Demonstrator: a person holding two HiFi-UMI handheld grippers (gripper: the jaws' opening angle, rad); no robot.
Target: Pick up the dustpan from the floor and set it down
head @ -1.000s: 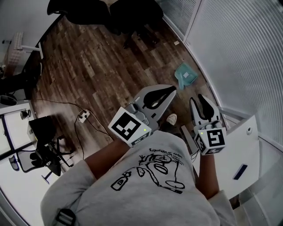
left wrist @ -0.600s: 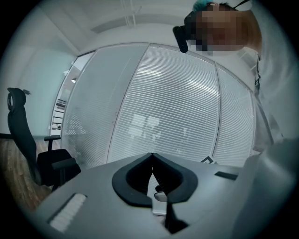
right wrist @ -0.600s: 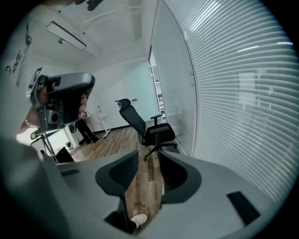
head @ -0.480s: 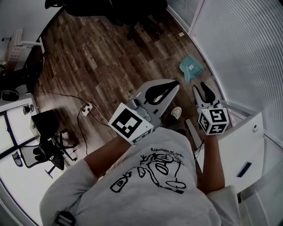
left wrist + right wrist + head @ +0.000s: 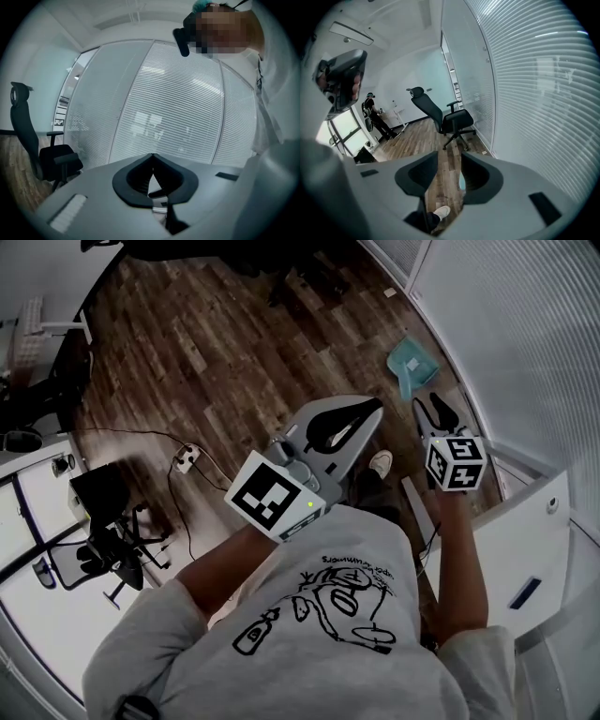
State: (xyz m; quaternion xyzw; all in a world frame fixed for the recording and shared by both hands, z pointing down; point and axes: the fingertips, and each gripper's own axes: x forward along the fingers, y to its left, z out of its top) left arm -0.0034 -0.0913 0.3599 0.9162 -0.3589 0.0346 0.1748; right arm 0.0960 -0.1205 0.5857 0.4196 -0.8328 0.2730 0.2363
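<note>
one teal dustpan on the floor, two grippers near it: right gripper closest, jaws just been opening, empty; left gripper farther off, jaws pressed together.

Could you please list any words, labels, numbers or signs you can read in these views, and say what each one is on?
No text here can be read.
On the shirt: one line of lettering above the drawing, too small and blurred to read.
On the cubes of the left gripper and right gripper: black-and-white square patterns only, no words.
On the dustpan: no label legible.
</note>
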